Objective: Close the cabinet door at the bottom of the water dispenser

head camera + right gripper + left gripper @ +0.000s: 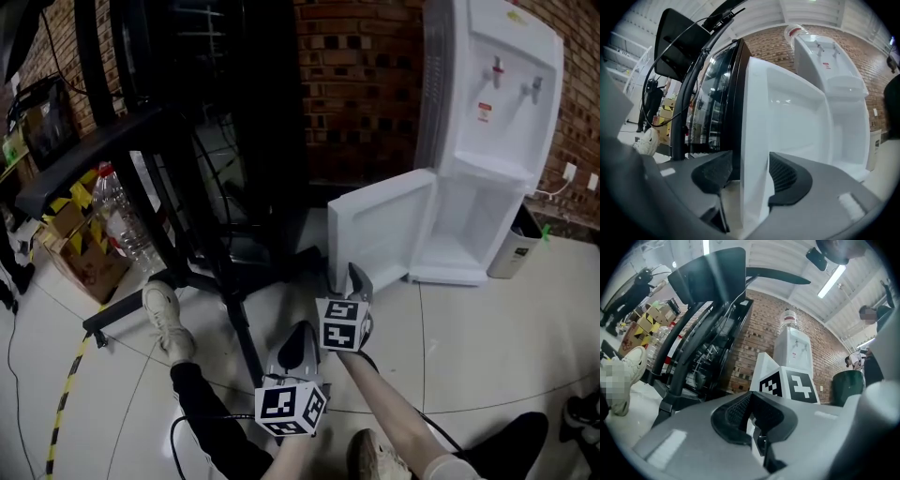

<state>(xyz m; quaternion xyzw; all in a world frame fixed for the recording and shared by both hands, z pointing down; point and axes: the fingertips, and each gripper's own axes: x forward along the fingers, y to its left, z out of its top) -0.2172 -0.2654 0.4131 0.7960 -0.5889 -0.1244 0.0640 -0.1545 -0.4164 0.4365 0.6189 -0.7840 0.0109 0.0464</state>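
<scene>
Cabinet door [380,230] stands wide open at the bottom of the water dispenser [492,122], hinged at the left side of the cabinet opening [478,234] and swung out to the left, toward me. Its long axis is vertical; its free upright edge is the part nearest me.

My right hand-held gripper [356,277] is at that free edge. In the right gripper view the jaws are released and stand apart, one on each side of the door [787,122], so the panel's edge sits between them without being clamped.

My left hand-held gripper [300,342] hangs lower and behind the right one, well apart from the door, clenched on nothing.

Judgement: the right gripper is the nearer one. The closing move calls for a push to the right, sweeping the free edge toward the opening.
</scene>
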